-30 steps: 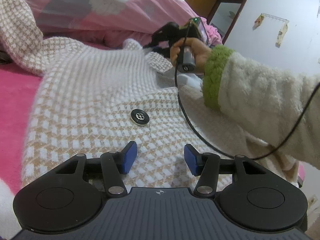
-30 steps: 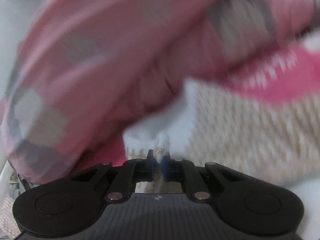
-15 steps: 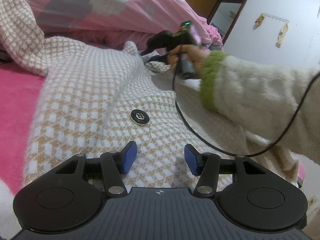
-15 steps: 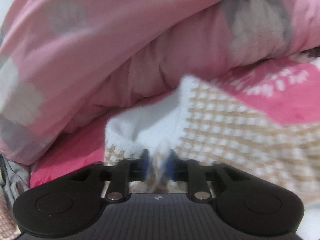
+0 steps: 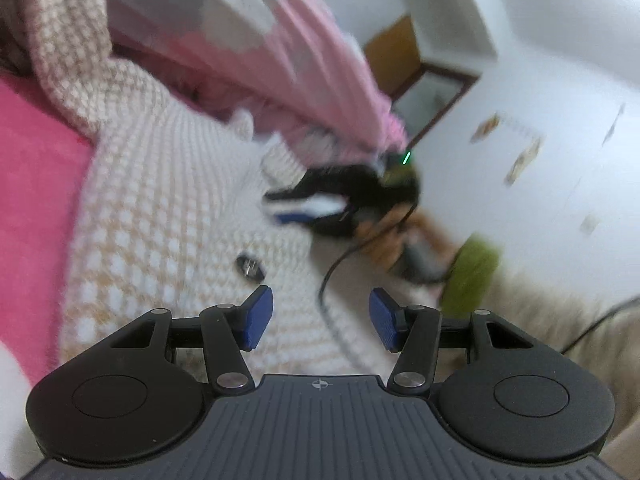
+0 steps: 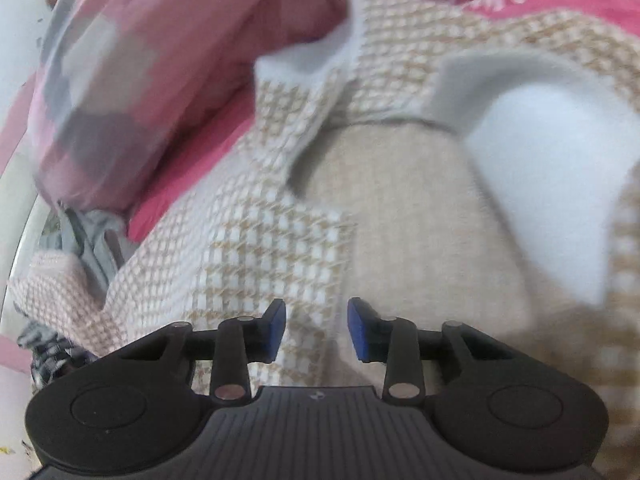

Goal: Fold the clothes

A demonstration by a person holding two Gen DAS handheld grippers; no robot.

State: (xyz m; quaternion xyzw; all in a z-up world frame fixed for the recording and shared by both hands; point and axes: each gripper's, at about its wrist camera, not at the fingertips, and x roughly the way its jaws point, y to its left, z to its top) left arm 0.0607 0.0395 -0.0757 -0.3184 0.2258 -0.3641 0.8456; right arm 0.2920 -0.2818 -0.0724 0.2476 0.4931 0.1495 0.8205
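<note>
A beige-and-white checked jacket (image 5: 160, 216) lies spread on the bed, its dark button (image 5: 250, 266) just ahead of my left gripper (image 5: 321, 318). That gripper hovers low over the fabric, open, with nothing between its blue pads. In the left wrist view, a hand with a green-cuffed fleece sleeve (image 5: 472, 276) holds my right gripper (image 5: 316, 204) over the jacket's far collar area. In the right wrist view, my right gripper (image 6: 316, 328) is open above the checked jacket (image 6: 260, 248), beside its beige lining (image 6: 400, 220) and white fleecy collar (image 6: 540, 160). It holds nothing.
A pink duvet (image 5: 240, 40) is bunched up behind the jacket, also seen as the duvet (image 6: 140, 60). Bare pink sheet (image 5: 36, 200) shows at the left. A black cable (image 5: 332, 272) trails across the jacket. Grey cloth (image 6: 92, 240) lies at the bed's edge. A wooden cabinet (image 5: 396, 52) stands by the white wall.
My right gripper has let go of the white collar edge and drawn back over the jacket with its jaws apart. The left view has tilted and blurred as that hand turned.
</note>
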